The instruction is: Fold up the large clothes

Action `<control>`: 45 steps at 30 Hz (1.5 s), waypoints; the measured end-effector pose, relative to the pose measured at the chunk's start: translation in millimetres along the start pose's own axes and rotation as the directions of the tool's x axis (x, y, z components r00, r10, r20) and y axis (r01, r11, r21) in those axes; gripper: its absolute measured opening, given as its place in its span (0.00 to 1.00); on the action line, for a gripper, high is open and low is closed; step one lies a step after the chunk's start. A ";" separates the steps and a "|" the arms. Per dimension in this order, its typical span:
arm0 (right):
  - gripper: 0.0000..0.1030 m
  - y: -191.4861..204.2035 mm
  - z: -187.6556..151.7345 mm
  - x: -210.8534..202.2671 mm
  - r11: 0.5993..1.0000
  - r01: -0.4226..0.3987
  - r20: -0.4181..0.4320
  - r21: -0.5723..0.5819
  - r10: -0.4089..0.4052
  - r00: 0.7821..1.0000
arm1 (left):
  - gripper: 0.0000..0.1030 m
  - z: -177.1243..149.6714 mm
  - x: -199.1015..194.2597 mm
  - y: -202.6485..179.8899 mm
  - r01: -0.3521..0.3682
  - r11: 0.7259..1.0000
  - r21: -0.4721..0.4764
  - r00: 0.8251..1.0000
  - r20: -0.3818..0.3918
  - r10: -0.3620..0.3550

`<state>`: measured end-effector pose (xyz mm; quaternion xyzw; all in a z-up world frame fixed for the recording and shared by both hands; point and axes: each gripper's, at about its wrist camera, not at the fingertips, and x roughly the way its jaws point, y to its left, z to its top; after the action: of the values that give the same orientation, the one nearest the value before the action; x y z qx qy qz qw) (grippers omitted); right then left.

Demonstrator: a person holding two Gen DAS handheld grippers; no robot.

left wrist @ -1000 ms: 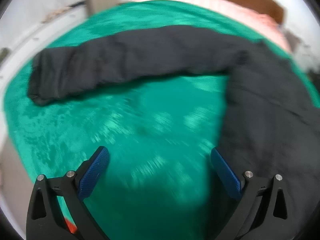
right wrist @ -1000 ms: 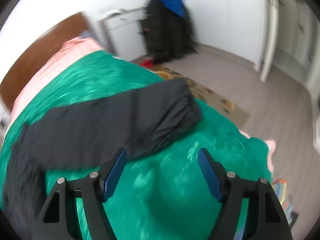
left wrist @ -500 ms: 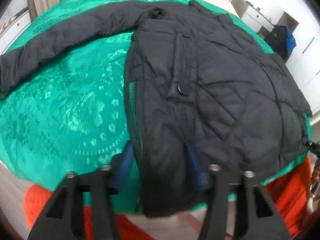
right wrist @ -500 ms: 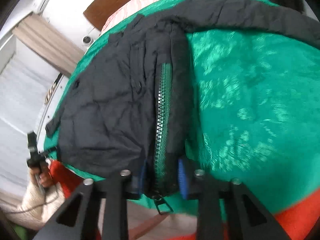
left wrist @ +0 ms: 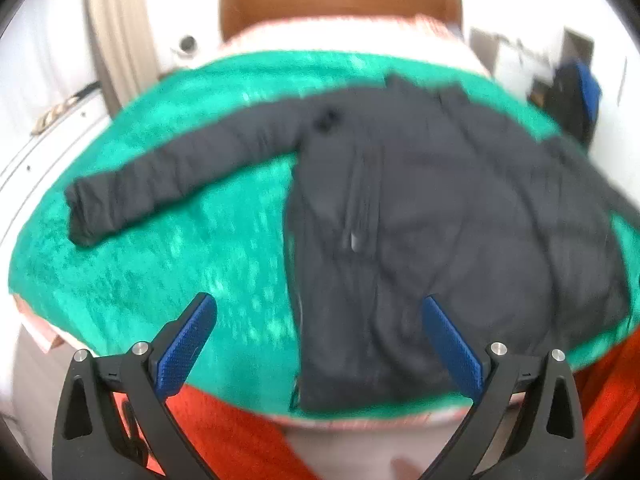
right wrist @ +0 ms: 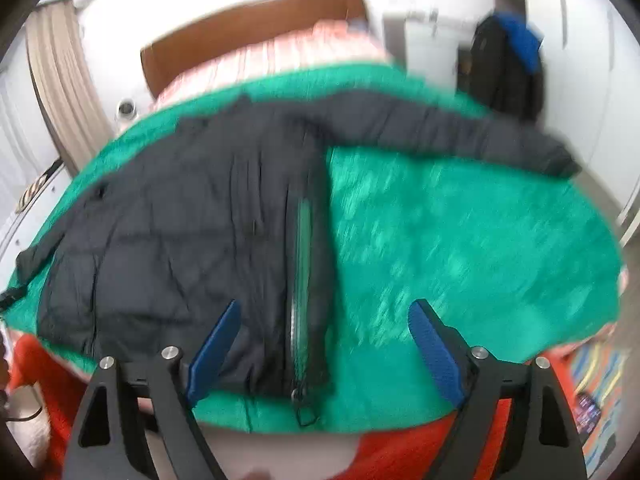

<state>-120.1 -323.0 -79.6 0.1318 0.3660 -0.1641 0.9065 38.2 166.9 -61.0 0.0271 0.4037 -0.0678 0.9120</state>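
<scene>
We see the black quilted jacket (left wrist: 460,216) lying flat on the green blanket (left wrist: 168,264), collar toward the headboard (left wrist: 340,0), hem toward us, sleeves stretched sideways. Our left claw (left wrist: 320,344) and right claw (right wrist: 324,344) have just spread open, gripping nothing.

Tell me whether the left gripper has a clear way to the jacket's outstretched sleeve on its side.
Probably yes: the left gripper is open and empty, and only bare green blanket lies between it and the sleeve. Nothing covers it.
</scene>
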 end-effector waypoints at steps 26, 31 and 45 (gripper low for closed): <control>0.90 34.7 -3.3 3.7 0.993 -0.081 0.122 -0.091 0.091 0.988 | 0.99 13.6 27.4 -44.8 0.119 0.983 -0.140 0.987 0.128 -0.101; 0.90 33.7 -4.0 5.4 0.994 -0.074 0.120 -0.080 0.083 0.989 | 0.99 1.5 34.5 -43.2 0.072 0.989 -0.128 0.991 0.117 -0.057; 0.90 37.6 -6.0 8.5 0.992 -0.089 0.122 -0.090 0.099 0.988 | 0.99 -1.4 35.1 -40.8 0.000 0.993 -0.117 0.992 0.126 0.015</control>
<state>-103.2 -288.3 -85.4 0.0999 0.3080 -0.1136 0.9393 54.6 123.0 -87.7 -0.0291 0.3481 -0.0421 0.9361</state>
